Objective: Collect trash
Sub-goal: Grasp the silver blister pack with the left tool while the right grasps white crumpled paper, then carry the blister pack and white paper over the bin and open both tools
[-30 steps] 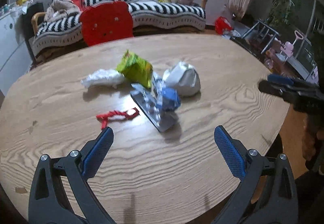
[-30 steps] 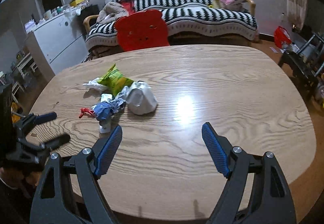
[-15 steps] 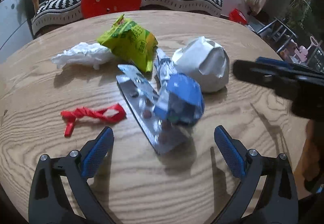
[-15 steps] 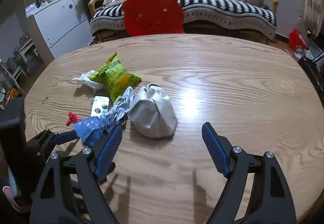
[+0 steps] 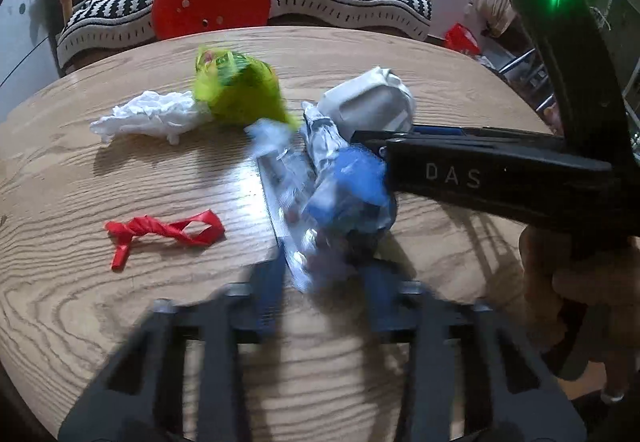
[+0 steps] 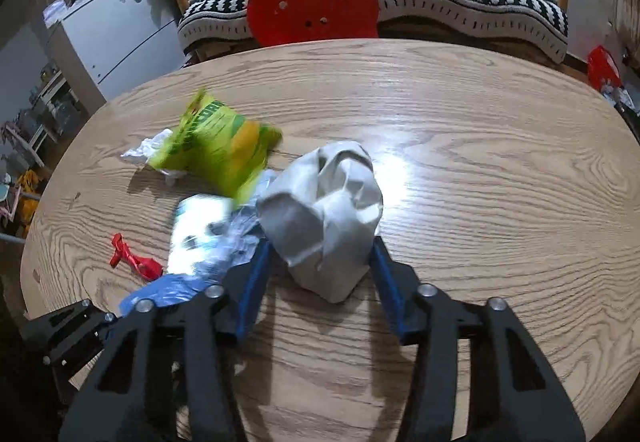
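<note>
A pile of trash lies on the wooden table (image 5: 80, 302). My left gripper (image 5: 322, 274) is blurred and its jaws are closing. The near end of a silver blister pack (image 5: 284, 178) and a blue wrapper (image 5: 352, 182) sit between its pads, which meet them. My right gripper (image 6: 320, 248) is closing too, with its pads against both sides of a crumpled grey-white paper ball (image 6: 324, 218). A green snack bag (image 5: 236, 90), white tissue (image 5: 148, 114) and a twisted red wrapper (image 5: 164, 230) lie loose to the left.
A hand (image 5: 568, 290) holds the right gripper's black body across the right of the left wrist view. Behind the table stand a red bear-shaped chair back (image 6: 312, 2), a striped sofa (image 6: 460, 2) and a white cabinet (image 6: 112, 30). Bare wood lies right of the paper ball.
Both grippers came down and in toward the pile, and their jaws narrowed from wide open. The right one now flanks the paper ball, the left the blister pack and blue wrapper. The green bag blurred.
</note>
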`<state>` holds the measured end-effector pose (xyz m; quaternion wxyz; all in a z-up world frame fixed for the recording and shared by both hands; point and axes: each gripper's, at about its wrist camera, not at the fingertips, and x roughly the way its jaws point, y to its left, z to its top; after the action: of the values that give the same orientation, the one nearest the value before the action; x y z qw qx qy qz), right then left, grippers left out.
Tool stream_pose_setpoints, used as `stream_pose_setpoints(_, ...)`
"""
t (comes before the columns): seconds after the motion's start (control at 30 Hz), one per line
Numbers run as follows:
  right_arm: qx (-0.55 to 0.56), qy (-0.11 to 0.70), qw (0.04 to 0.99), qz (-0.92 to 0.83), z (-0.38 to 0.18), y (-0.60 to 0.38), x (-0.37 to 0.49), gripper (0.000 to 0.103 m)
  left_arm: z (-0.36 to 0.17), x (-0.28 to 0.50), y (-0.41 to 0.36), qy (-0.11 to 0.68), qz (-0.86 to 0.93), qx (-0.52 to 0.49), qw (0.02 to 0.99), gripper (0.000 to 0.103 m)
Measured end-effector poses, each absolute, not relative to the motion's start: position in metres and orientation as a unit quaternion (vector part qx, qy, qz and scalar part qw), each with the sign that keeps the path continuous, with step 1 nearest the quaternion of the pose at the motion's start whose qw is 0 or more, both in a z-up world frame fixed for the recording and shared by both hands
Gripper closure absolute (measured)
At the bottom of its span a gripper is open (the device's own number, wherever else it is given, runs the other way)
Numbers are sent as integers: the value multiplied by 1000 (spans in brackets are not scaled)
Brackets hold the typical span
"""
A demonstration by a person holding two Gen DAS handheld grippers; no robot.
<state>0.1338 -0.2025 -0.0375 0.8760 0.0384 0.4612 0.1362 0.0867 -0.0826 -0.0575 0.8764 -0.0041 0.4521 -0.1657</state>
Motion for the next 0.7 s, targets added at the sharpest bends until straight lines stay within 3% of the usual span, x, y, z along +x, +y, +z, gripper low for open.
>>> stream_pose_setpoints(0.03,41,458,877,137,-35,-203,133,62,-54,83,-80,452,-166,-1,876,90)
stream_pose_setpoints(0.2,38,443,885,140,-22,-206,120,62,-43,71,-69,456,-171,-9,873,101)
stream_pose_setpoints(0.7,19,401,908,122,23,-233,56,62,1,34,-42,420,-167,0,892,103)
